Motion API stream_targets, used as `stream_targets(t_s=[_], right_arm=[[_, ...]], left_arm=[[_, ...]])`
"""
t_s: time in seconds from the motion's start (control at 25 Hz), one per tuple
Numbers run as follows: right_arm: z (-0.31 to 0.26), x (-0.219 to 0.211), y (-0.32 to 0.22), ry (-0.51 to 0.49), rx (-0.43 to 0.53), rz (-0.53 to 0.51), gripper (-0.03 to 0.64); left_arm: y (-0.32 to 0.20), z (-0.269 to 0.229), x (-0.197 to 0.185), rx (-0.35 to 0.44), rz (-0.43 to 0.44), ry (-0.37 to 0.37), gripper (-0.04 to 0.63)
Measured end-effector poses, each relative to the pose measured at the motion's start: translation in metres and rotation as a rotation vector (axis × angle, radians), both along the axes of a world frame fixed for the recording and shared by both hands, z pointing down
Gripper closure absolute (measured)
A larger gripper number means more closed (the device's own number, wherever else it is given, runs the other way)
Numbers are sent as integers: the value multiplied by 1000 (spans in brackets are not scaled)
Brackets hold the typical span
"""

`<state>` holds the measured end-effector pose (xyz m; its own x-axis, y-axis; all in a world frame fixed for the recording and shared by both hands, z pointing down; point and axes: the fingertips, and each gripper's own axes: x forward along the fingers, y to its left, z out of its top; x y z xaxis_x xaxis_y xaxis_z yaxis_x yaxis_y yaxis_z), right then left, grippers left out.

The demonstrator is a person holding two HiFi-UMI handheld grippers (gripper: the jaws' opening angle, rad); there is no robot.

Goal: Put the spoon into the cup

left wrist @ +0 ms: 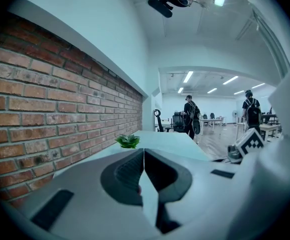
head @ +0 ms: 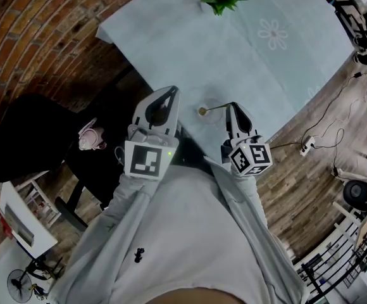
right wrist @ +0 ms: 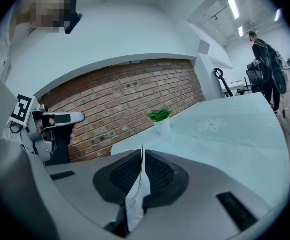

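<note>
You are gripping the slim golden metal spoon (head: 215, 109) by its handle in the closed right hand-held gripper (head: 232, 106). Its bowl is seemingly hanging over the faint clear glass cup (head: 210, 117), so lowering and releasing are remaining. The left hand-held gripper (head: 170, 92) is waiting shut and empty, left of the cup.

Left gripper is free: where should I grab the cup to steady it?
Likely the cup's left wall, the left gripper coming level from the left: it stands upright, and the spoon in the right gripper crosses its right rim.
</note>
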<state>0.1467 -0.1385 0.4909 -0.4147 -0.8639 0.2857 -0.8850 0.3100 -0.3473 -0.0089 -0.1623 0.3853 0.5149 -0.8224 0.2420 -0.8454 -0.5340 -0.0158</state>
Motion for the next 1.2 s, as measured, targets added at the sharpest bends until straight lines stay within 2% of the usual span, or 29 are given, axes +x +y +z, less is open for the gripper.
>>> stream_targets(t_s=[0.28, 0.4, 0.56, 1.2], right_arm=[[1, 0, -3, -6, -11, -2, 591], [2, -1, -2, -20, -22, -7, 538], [3, -2, -3, -25, -32, -16, 509], [-19, 0, -6, 5, 18, -22, 491]], left_arm=[[-3, 0, 3, 3, 3, 3, 575], [-3, 0, 3, 3, 3, 4, 575], [-3, -1, 4, 3, 5, -1, 575], [-1, -13, 5, 32, 1, 9, 575]])
